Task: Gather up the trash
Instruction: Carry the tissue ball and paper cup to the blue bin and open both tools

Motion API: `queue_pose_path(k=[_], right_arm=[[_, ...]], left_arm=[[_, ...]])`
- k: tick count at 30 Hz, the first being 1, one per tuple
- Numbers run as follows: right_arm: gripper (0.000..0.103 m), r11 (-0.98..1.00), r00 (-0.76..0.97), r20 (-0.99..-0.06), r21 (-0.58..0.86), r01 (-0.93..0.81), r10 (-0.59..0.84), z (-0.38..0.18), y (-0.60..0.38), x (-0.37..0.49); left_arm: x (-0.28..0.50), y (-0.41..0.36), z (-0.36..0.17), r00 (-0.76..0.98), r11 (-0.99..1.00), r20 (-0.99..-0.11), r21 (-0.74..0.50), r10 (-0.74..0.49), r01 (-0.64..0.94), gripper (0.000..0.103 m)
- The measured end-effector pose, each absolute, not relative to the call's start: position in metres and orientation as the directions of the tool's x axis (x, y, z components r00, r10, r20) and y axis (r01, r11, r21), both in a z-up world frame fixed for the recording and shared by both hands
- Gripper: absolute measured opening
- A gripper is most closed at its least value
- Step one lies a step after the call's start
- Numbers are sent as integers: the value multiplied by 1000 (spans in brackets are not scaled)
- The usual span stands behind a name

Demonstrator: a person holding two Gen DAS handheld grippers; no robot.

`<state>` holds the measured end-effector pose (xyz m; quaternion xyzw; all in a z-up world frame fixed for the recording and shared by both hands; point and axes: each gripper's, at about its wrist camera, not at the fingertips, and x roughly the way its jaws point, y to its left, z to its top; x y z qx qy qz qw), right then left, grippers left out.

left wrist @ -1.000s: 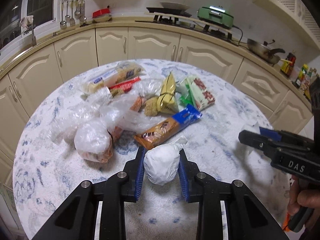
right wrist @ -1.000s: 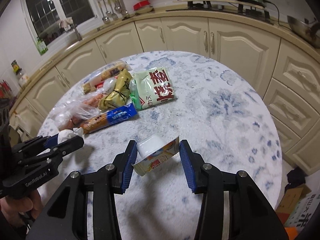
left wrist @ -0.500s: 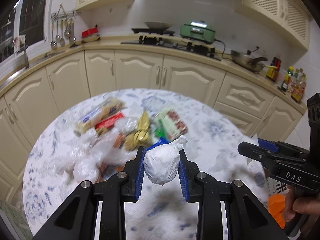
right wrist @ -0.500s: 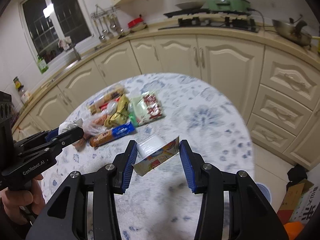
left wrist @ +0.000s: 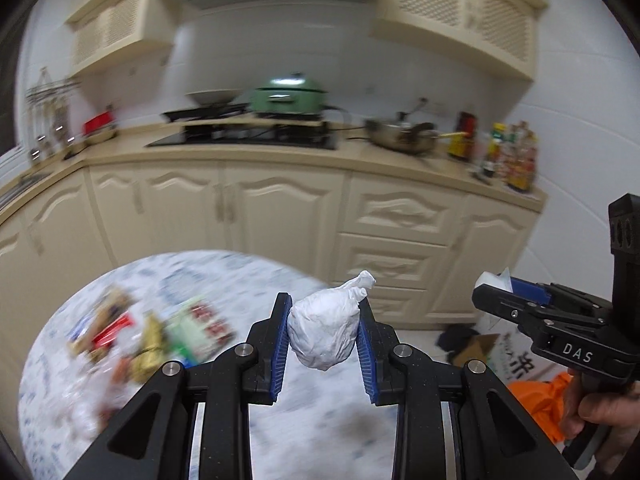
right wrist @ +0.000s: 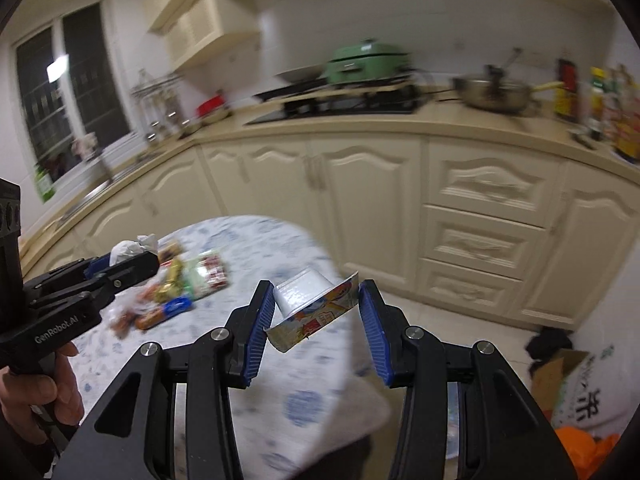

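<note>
the knotted white plastic bag of rubbish sits pinched between the blue pads of the left gripper, and the small white plastic cup with a printed foil lid is wedged in the right gripper. a second ago both hung low over the round blue-patterned table; now they are lifted clear. the wrapper pile remains, so i judge a drop-off trip comes next.

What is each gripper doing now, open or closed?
Left gripper: closed on the white tied bag.
Right gripper: closed on the empty cup.
</note>
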<state>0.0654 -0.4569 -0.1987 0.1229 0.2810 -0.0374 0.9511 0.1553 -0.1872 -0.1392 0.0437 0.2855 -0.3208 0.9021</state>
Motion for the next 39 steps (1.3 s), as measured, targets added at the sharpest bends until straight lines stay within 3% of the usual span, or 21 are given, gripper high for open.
queue_pose_path(k=[6,14,26,35,37,38,39], right_arm=[[45,933,802,-582,197,302,-136,-211,-517,26],[45,874,750,-635,242,422,-187,-246,-575,0],[45,772,685,-716,356,526,-136,-326,-638,5],[47,675,666,-743,461,577,-62,-380,-673,15],[61,654,653,-756,468,594,-51,-389,-679,16],[70,649,649,-759,466,601,-56,-390,-681,16],[72,641,644,-762,465,611,-62,-392,-683,15]], left_arm=[[144,-247,-140,543,697,-545,-111,-639,709,27],[156,-331,-171,398,596,-630,-130,-667,793,27],[222,-450,-234,204,548,-798,-181,-567,816,27],[275,-534,-290,90,527,-875,-202,-476,826,28],[283,-548,-300,72,525,-893,-194,-445,829,38],[287,-552,-305,84,534,-897,-181,-433,826,54],[290,-554,-308,95,542,-899,-171,-428,823,62]])
